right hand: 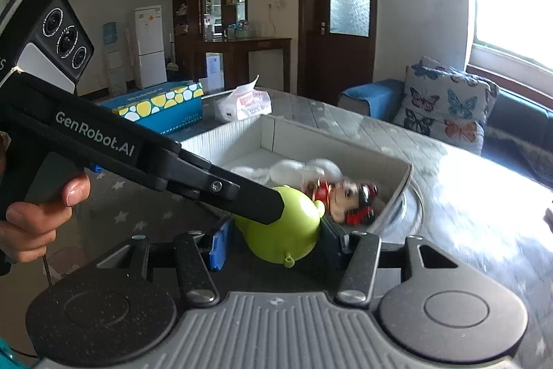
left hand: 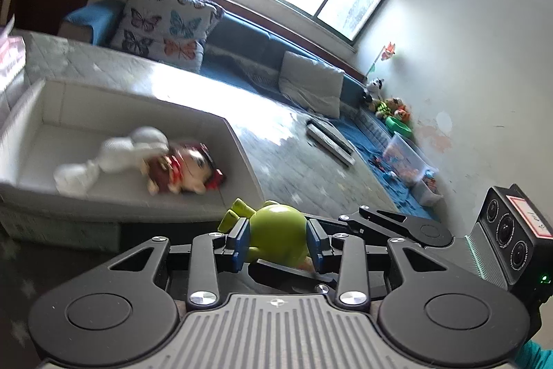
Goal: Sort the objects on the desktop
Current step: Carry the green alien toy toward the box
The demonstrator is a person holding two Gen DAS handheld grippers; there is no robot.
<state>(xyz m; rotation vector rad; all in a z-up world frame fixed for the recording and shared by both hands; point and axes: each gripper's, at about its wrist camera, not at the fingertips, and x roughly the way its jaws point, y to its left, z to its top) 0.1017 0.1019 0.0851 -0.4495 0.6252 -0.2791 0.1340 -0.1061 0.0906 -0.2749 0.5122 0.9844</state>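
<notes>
I'm clamping both the left tongs point(left hand: 278, 239) and right tongs point(right hand: 274, 239) on the green toy point(left hand: 280, 236), readying it for the white box point(left hand: 242, 140) just beyond, beside the doll point(left hand: 186, 168).

Home living room: sofa point(left hand: 249, 40), fridge point(right hand: 149, 45), butterfly cushion point(left hand: 162, 23).
</notes>
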